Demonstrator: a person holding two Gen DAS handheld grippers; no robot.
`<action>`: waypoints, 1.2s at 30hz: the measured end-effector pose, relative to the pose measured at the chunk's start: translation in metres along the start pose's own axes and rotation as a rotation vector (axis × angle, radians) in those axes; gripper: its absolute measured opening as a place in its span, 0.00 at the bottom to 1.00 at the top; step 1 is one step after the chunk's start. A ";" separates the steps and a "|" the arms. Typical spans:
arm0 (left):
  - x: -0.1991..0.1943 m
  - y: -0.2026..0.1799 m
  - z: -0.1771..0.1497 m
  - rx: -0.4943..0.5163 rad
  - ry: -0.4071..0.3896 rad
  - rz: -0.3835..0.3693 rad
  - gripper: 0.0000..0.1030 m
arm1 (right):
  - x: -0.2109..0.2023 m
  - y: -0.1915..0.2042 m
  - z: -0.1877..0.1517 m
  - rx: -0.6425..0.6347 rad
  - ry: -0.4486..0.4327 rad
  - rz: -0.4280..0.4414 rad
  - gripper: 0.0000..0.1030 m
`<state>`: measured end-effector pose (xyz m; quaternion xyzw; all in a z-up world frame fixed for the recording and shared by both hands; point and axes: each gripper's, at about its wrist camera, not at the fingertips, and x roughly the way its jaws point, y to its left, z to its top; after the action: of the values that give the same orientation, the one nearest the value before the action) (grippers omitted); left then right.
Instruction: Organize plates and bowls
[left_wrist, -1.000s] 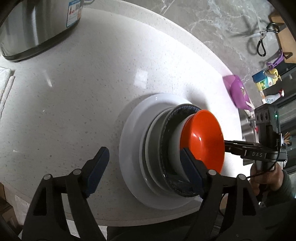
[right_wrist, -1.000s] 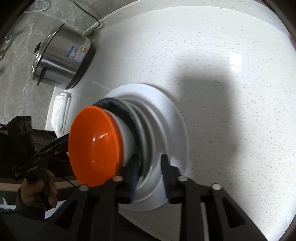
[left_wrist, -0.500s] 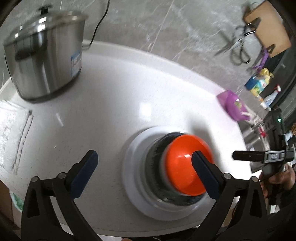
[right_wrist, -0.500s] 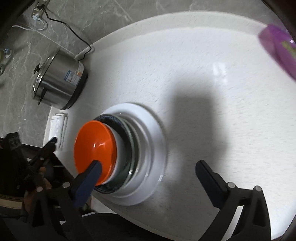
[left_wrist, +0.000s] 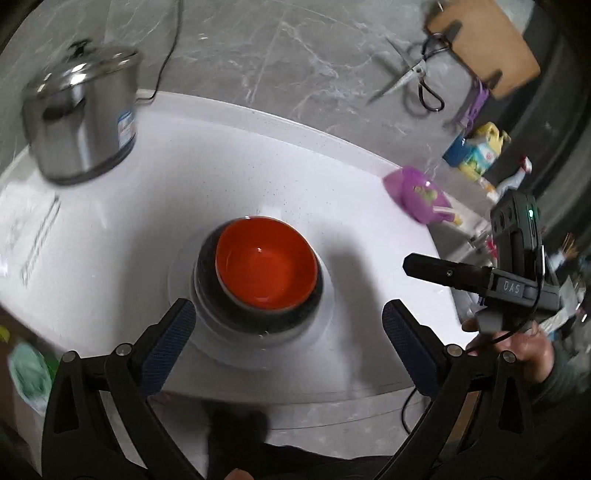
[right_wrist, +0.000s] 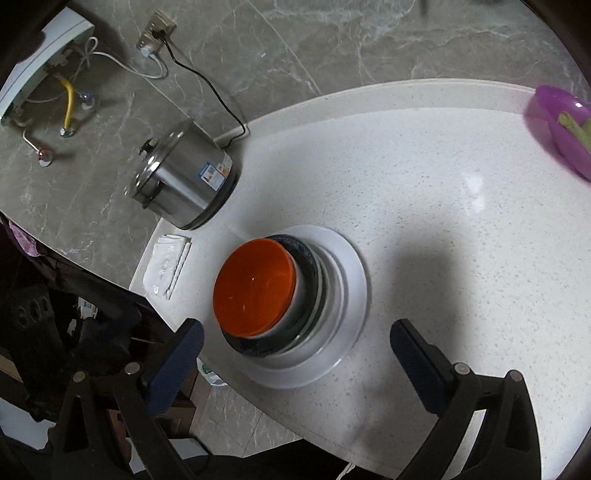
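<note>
An orange bowl (left_wrist: 266, 267) tops a stack on the white counter: under it a white bowl (right_wrist: 300, 295), a dark plate (right_wrist: 255, 347), and a large white plate (right_wrist: 354, 291) at the bottom. The orange bowl shows in the right wrist view (right_wrist: 253, 288) too. My left gripper (left_wrist: 286, 345) is open and empty, held above the near side of the stack. My right gripper (right_wrist: 295, 354) is open and empty, also raised over the stack's near edge. It appears from the side in the left wrist view (left_wrist: 443, 273), to the right of the stack.
A steel pot (left_wrist: 81, 122) with a cord stands at the back left, also in the right wrist view (right_wrist: 183, 181). A purple bowl (left_wrist: 417, 195) sits at the right near bottles (left_wrist: 476, 151). A folded white cloth (right_wrist: 168, 266) lies left of the stack. Scissors (left_wrist: 413, 74) hang on the wall.
My right gripper has opened, letting go of the stack's edge. Both grippers have pulled up and back from the stack. The stack stays in place.
</note>
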<state>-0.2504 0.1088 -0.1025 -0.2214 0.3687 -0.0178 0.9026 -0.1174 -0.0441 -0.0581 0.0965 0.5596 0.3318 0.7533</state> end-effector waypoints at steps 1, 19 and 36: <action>-0.008 0.000 -0.003 -0.023 -0.033 -0.017 1.00 | -0.007 0.003 -0.002 -0.016 -0.022 -0.014 1.00; -0.061 -0.027 0.003 0.142 -0.155 0.193 0.99 | -0.080 0.083 -0.023 0.035 -0.417 -0.393 1.00; 0.002 -0.012 0.034 0.102 0.158 0.306 0.98 | -0.057 0.098 -0.022 0.201 -0.250 -0.419 0.97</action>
<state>-0.2244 0.1101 -0.0776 -0.1145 0.4664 0.0836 0.8731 -0.1843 -0.0092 0.0287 0.0933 0.5001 0.0969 0.8555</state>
